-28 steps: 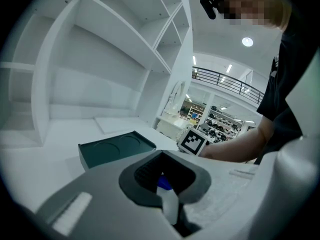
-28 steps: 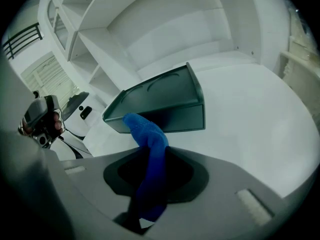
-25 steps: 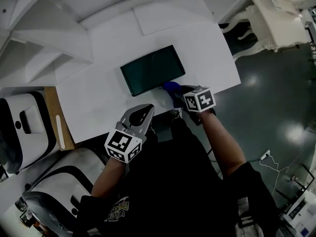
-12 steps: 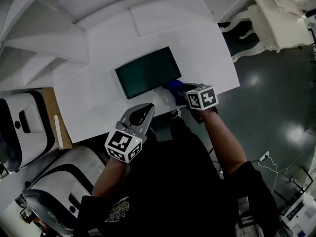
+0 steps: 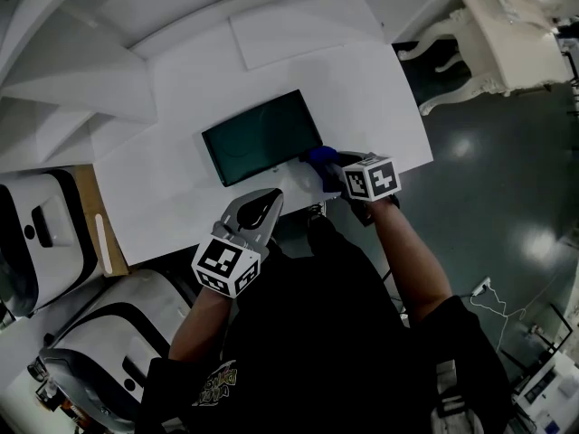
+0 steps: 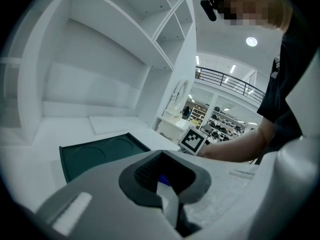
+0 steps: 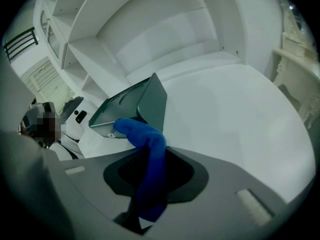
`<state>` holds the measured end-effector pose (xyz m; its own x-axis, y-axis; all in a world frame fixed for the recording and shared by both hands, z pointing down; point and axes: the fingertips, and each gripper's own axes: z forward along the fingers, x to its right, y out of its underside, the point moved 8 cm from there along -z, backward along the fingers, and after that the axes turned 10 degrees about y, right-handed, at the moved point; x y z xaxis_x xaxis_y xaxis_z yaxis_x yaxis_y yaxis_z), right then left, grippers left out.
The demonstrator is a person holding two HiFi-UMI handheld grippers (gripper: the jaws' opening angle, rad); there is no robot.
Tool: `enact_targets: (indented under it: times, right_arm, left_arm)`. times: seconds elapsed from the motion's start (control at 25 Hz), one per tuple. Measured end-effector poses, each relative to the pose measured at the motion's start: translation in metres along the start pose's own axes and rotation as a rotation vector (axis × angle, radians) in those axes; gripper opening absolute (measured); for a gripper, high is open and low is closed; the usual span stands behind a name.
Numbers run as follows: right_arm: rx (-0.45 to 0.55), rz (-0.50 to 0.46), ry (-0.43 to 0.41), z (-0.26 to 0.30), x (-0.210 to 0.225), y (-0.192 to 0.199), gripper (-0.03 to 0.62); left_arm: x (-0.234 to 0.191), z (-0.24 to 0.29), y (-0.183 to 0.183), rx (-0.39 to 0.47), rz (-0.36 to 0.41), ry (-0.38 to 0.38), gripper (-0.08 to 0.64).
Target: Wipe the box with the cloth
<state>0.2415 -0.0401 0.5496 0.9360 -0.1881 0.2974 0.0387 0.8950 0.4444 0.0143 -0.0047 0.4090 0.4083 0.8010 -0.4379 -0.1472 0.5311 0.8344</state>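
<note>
Touching box (image 5: 262,136) corner | cloth (image 7: 142,149) bunched, blue | box dark green, flat

Smooth dark-green plastic on the box (image 5: 261,137), matt with only a faint sheen. Soft, nubbly blue fabric for the cloth (image 7: 145,144). Matt grey plastic, finely grained, on the left gripper (image 6: 169,204) and right gripper (image 7: 146,204), with ribbed black lining inside the jaws. Plain white, smooth and matt across the table (image 5: 362,89). Dark, glossy floor (image 5: 488,179), mirroring lamps. Pale bare wood on the board (image 5: 88,197).
</note>
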Motion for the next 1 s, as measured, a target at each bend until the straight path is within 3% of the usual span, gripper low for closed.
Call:
enact_targets:
  times: [0.6, 1.0]
  right_arm:
    - [0.094, 0.09, 0.103, -0.03, 0.032, -0.002, 0.118]
    - [0.231, 0.05, 0.145, -0.052, 0.013, -0.031, 0.118]
  left_arm:
    - [0.007, 0.004, -0.008, 0.006, 0.024, 0.008, 0.0]
    - [0.006, -0.009, -0.01, 0.025, 0.031, 0.002, 0.0]
